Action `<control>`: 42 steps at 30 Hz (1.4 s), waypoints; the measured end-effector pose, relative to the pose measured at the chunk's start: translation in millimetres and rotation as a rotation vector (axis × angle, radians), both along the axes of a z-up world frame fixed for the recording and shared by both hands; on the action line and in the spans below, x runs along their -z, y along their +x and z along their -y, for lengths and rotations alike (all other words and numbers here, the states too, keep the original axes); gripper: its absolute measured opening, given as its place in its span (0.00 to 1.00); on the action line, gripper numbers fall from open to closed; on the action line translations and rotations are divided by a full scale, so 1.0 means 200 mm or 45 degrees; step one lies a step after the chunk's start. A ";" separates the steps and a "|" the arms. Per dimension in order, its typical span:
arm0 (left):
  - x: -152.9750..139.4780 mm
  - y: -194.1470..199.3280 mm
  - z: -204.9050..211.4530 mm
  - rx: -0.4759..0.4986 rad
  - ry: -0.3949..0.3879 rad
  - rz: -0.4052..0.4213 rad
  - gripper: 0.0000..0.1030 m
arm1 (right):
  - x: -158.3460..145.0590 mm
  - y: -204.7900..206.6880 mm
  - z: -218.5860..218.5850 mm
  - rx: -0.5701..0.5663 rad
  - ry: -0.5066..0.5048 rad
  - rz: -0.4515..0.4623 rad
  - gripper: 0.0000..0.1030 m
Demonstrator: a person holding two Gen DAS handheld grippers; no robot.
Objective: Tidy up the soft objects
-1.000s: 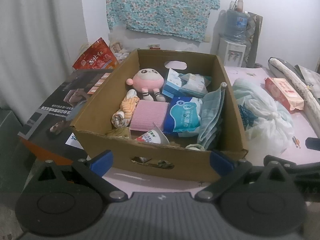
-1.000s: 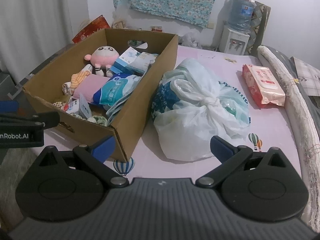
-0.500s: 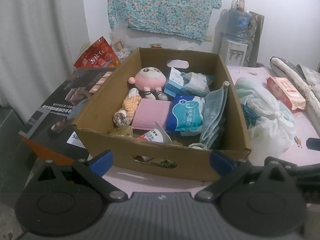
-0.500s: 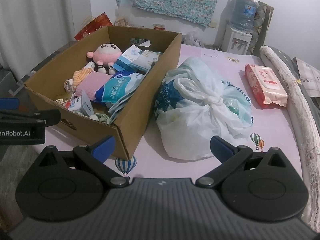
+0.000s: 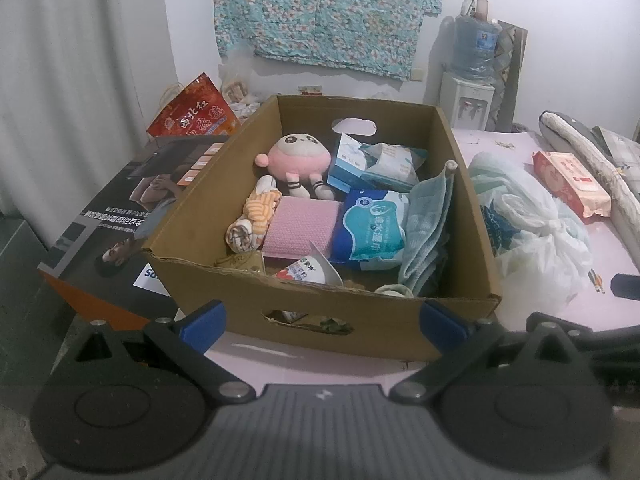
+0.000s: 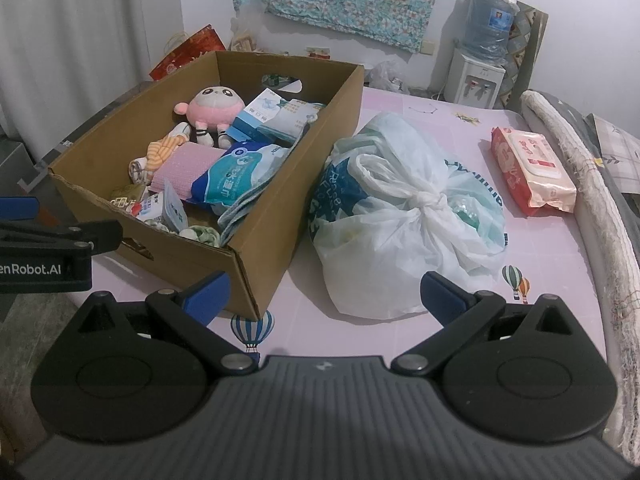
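A brown cardboard box [image 5: 476, 216] [image 6: 280, 216] stands on the pink mat. Inside lie a pink plush doll [image 5: 298, 158] [image 6: 216, 108], a pink cloth [image 5: 300, 226], a striped sock roll [image 5: 256, 220], blue tissue packs [image 5: 372, 224] [image 6: 236, 172] and a teal towel [image 5: 426, 232] draped over the right wall. Right of the box sit a knotted white plastic bag [image 6: 408, 216] [image 5: 532, 236] and a red wet-wipes pack [image 6: 528, 170] [image 5: 572, 182]. My left gripper [image 5: 322, 320] is open just before the box's front wall. My right gripper [image 6: 324, 296] is open, before the bag, holding nothing.
A printed flat carton [image 5: 120, 216] lies left of the box, with a red gift bag [image 5: 192, 112] behind it. A water dispenser [image 6: 480, 60] stands at the back wall. A rolled quilt [image 6: 580, 184] borders the mat's right side. The mat [image 6: 432, 120] shows behind the bag.
Both views have risen and tilted slightly; the box and bag sit a little lower and farther in frame. No object has moved and both grippers stay open.
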State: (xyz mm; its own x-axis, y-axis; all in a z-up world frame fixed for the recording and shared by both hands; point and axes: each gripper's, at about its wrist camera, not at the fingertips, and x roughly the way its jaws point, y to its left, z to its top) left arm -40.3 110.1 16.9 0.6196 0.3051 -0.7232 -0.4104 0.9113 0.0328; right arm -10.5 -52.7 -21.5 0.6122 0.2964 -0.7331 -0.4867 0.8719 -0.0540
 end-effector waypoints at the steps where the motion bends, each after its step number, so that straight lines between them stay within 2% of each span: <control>1: 0.00 0.00 0.00 0.001 0.000 0.000 1.00 | 0.00 0.00 0.00 0.000 0.000 -0.001 0.99; 42: 0.00 0.00 0.01 0.006 0.008 -0.012 1.00 | 0.02 0.01 0.01 -0.007 0.014 -0.020 0.99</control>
State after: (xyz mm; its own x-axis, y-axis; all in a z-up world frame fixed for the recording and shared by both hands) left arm -41.1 108.6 16.8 0.6139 0.3070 -0.7272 -0.4058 0.9130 0.0428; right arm -7.8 -54.6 -25.2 0.5986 0.3080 -0.7394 -0.4923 0.8696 -0.0364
